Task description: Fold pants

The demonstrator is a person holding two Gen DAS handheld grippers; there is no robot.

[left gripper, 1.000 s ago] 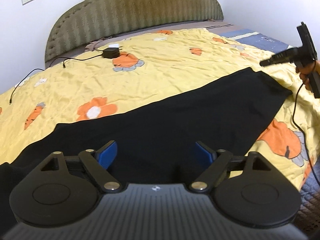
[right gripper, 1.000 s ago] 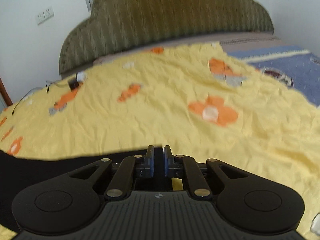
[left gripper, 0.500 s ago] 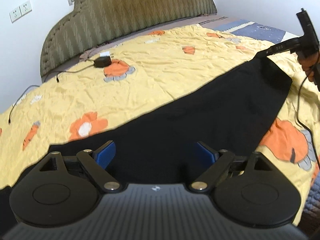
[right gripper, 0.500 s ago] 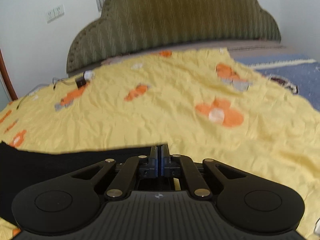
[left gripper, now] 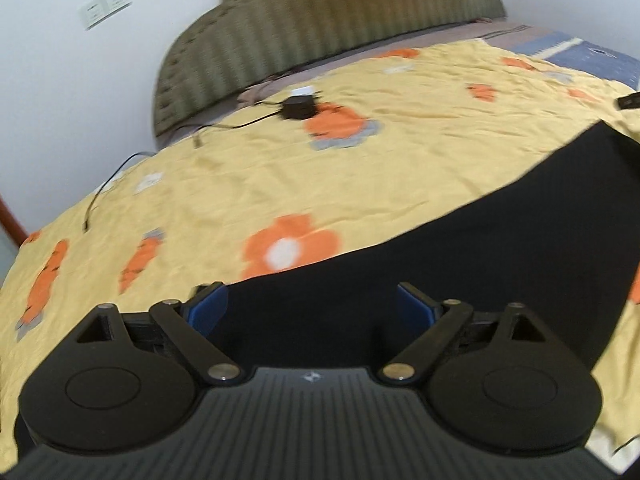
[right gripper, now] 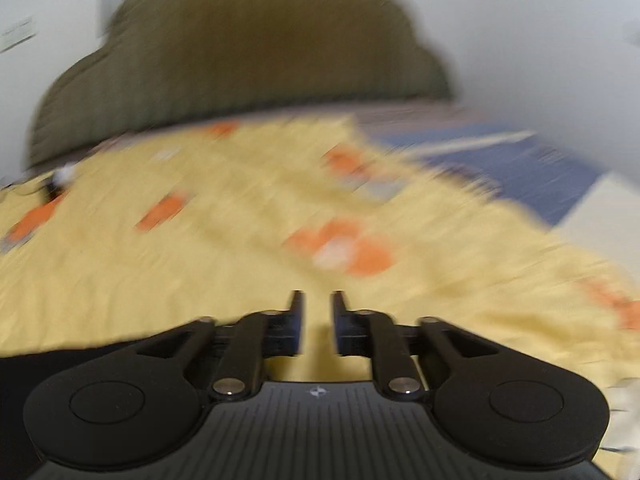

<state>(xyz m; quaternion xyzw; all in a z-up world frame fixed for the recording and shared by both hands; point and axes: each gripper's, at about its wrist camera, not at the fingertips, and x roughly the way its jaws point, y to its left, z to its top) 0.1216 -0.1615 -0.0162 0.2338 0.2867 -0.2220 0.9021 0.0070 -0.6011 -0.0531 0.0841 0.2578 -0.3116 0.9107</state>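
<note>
Black pants (left gripper: 460, 264) lie flat across the yellow flowered bedspread (left gripper: 280, 168), running from under my left gripper to the far right. My left gripper (left gripper: 312, 304) is wide open and empty, its blue pads (left gripper: 208, 306) above the near part of the pants. In the blurred right wrist view, my right gripper (right gripper: 317, 320) is slightly open with bedspread showing through the narrow gap, holding nothing. A strip of the pants (right gripper: 60, 356) shows at its lower left. A tip of the right gripper (left gripper: 630, 102) shows at the right edge of the left wrist view.
A black charger (left gripper: 298, 106) with its cable (left gripper: 112, 176) lies on the bedspread near the olive headboard (left gripper: 320, 20). A blue blanket (right gripper: 500, 164) lies at the far right. White walls with sockets (left gripper: 106, 6) stand behind.
My right gripper has let go of the pants' end, opened a little and pulled away to the right. My left gripper has swung left, still open.
</note>
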